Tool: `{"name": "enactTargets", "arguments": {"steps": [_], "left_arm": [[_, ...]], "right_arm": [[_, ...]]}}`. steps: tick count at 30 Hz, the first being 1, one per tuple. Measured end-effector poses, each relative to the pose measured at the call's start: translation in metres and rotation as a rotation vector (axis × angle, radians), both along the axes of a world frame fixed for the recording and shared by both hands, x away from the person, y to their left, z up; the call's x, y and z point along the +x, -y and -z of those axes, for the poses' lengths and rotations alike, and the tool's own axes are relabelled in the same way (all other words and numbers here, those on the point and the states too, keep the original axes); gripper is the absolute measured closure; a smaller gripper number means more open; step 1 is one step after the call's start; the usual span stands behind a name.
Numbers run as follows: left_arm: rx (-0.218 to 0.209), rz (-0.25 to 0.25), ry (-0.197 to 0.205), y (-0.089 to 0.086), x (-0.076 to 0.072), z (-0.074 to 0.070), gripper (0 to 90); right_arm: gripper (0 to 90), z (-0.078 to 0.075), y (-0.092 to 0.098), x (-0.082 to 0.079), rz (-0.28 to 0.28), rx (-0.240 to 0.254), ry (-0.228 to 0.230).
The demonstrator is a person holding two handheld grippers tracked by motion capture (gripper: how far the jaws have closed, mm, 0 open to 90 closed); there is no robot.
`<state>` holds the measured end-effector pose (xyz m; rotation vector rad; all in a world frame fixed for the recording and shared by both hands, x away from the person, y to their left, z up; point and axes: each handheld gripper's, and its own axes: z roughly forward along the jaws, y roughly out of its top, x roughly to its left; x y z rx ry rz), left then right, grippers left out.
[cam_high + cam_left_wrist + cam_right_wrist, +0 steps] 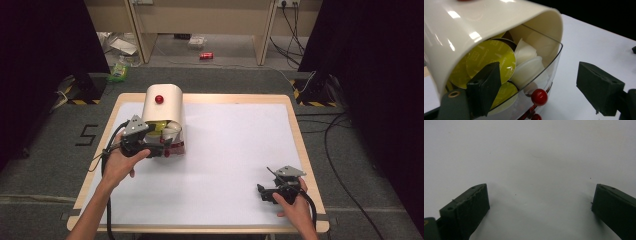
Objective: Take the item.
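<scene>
left gripper [162,146]: my jaws apart at the bin [165,107] mouth, one jaw inside against a yellow capsule [491,60], gripping nothing | right gripper [265,192]: jaws wide, released, over the table [235,150]

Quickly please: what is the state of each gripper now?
Left gripper: jaws open, at the capsule container, gripping nothing.
Right gripper: jaws open wide, empty, above the white table.

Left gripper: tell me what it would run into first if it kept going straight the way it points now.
Most likely the clear front wall of the cream capsule dispenser. The left gripper has open jaws astride that wall's edge by the red knob, one jaw before the yellow capsules. Depth is hard to judge.
</scene>
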<state>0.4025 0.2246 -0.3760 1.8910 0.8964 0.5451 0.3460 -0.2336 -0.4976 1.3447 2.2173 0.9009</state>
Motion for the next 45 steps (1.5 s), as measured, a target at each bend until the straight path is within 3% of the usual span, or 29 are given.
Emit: {"name": "enactTargets", "arguments": {"steps": [13, 16, 19, 23, 45], "left_arm": [[0.008, 0.013, -0.032, 0.003, -0.005, 0.000, 18.4], [0.031, 0.032, -0.028, 0.003, -0.009, 0.000, 18.5], [0.011, 0.043, -0.034, 0.001, -0.015, 0.001, 20.8], [-0.003, 0.045, -0.022, 0.000, -0.024, 0.003, 23.4], [0.007, 0.055, 0.018, 0.003, -0.065, 0.015, 25.0]], "right_arm": [[0.8, 0.000, 0.000, 0.000, -0.003, -0.002, -0.001], [0.8, 0.000, 0.000, 0.000, -0.004, -0.002, -0.001], [0.8, 0.000, 0.000, 0.000, -0.003, -0.002, -0.001], [0.8, 0.000, 0.000, 0.000, -0.004, -0.002, -0.001], [0.8, 0.000, 0.000, 0.000, -0.004, -0.002, -0.001]]}}
